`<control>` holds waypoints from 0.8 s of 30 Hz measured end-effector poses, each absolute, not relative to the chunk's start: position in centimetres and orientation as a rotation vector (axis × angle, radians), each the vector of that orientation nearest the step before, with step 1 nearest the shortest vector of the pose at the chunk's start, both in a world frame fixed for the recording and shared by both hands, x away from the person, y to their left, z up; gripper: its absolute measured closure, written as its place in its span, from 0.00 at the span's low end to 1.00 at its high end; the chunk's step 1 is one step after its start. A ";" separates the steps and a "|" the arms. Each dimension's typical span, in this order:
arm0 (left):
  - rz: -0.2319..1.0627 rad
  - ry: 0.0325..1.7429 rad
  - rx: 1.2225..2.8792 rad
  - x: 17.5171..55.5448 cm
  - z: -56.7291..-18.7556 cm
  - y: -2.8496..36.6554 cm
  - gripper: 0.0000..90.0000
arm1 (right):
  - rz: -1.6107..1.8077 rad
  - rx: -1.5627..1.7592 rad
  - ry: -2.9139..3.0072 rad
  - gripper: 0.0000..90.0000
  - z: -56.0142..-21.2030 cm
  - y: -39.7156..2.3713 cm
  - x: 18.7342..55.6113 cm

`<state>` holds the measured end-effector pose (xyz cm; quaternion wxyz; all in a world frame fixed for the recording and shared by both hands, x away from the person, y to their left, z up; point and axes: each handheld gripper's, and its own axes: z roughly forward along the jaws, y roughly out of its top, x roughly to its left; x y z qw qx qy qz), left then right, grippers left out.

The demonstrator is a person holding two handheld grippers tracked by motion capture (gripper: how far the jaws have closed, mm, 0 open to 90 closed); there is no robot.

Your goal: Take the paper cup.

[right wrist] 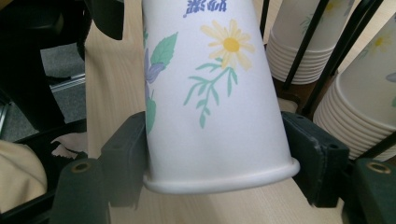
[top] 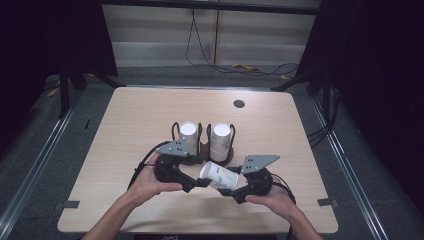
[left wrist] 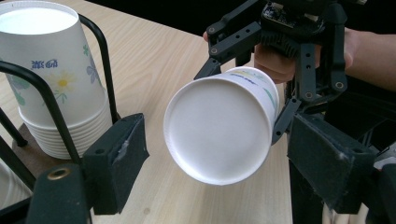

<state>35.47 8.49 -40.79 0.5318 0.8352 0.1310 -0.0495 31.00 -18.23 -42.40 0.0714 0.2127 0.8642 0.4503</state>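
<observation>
A paper cup (top: 219, 175) lies tilted on its side in the air just in front of the wire cup rack (top: 202, 148), between the two hands. The right tongs (top: 235, 191) are clenched on it near its rim; the right gripper view shows both pads pressed against the flowered wall above the rolled rim. The left tongs (top: 200, 183) stand released. The left gripper view shows their pads (left wrist: 116, 158) apart from the cup's white base, a gap on each side. That view also shows a stack of cups (left wrist: 49, 84) in the rack on the desk (top: 150, 115). The high view shows two stacks side by side.
</observation>
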 end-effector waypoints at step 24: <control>-0.131 0.280 2.024 35.5 -41.3 8.2 0.22 | 1.201 0.517 2.709 0.34 -41.2 -17.7 32.0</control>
